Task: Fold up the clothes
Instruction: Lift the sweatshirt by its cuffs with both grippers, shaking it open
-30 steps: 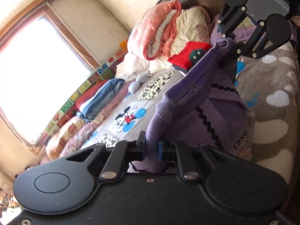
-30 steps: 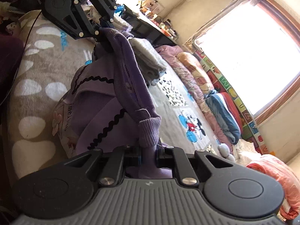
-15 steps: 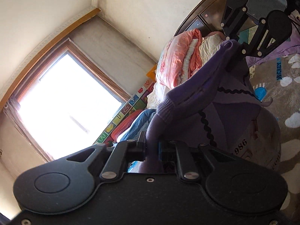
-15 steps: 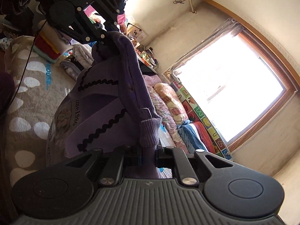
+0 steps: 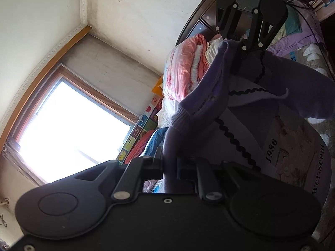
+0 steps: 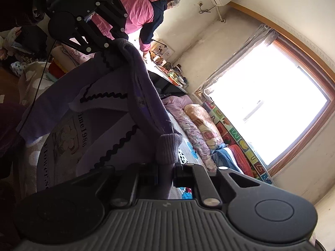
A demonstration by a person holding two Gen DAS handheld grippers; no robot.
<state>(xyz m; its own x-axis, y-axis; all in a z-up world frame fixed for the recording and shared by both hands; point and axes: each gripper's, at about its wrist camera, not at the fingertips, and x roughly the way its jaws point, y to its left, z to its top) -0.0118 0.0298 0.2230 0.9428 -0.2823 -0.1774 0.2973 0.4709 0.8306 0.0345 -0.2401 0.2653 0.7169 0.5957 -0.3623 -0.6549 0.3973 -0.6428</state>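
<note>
above the bed: a purple sweatshirt (image 5: 261, 125) hangs lifted in the air between two grippers, its body sagging down toward the brown blanket with white spots (image 5: 326, 129).
left gripper (image 5: 169, 165): its fingers pinch a ribbed part of the sweatshirt, a cuff or hem end, i cannot say which.
stretched edge: between the two holds one thick band of purple cloth (image 6: 142, 96) runs tight; the rest, with black zigzag trim and the print "1986", hangs loose under it.
right gripper (image 6: 165, 173): its fingers are also pressed on a ribbed end of the cloth (image 6: 169, 148), at the other end of the band.
step in hand: i judge the garment is held up to be spread or turned; no clean fold is visible in it now.
next move: probably it needs lowering flat on the blanket, with both holds kept level so the loose body does not bunch.
hard to see: the hanging sleeve (image 5: 309, 96) is cut off at the border; the bed under the garment is mostly covered; the bright window (image 6: 268, 108) washes out its surroundings.
background: a person in a pink and dark jacket (image 6: 142, 14) stands turned away.
</note>
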